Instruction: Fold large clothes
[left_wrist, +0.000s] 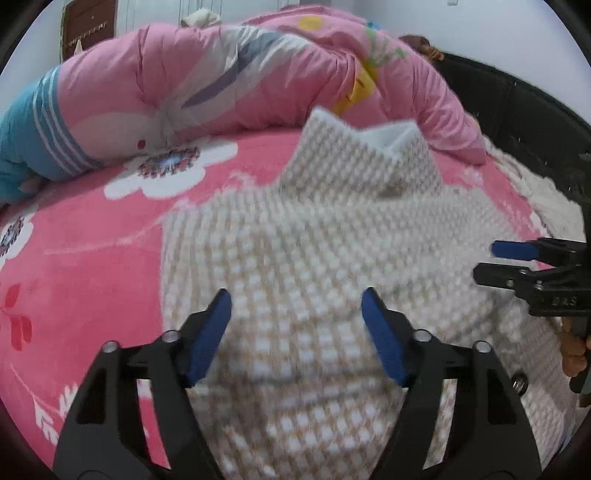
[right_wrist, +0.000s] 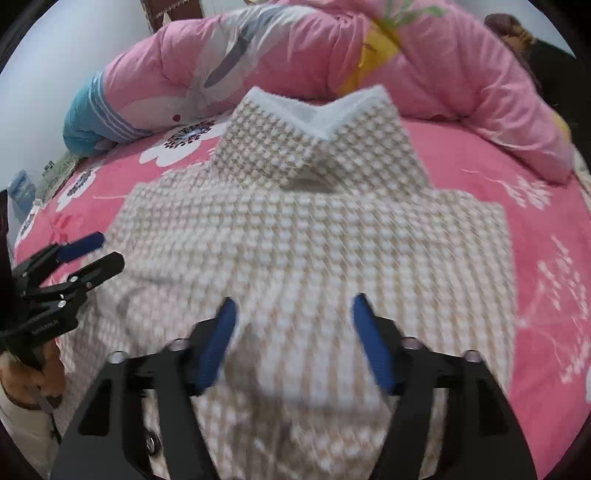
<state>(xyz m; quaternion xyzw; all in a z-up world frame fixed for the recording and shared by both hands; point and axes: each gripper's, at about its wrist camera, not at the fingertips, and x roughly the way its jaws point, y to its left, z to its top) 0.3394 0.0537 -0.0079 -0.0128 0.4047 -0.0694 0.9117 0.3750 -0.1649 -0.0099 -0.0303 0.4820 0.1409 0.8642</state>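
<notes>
Where the bed (right_wrist: 546, 236) carries its pink flowered cover, we find a rolled pink quilt (right_wrist: 280, 62) along the far side, its blue striped end at far left. On the cover, nearer to us, we note the task's garment, a beige-and-white checked coat (right_wrist: 317, 240), lying flat and folded in on itself, its white-lined collar (right_wrist: 325, 114) pointing to the far side. We record the left hand-held gripper (left_wrist: 295, 332) poised over the near left part of the coat, its blue pads well apart with nothing clamped between them. We record the right hand-held gripper (right_wrist: 291, 339) likewise over the near right part, pads apart and gripping nothing. Both views are blurred near the coat's near edge.
</notes>
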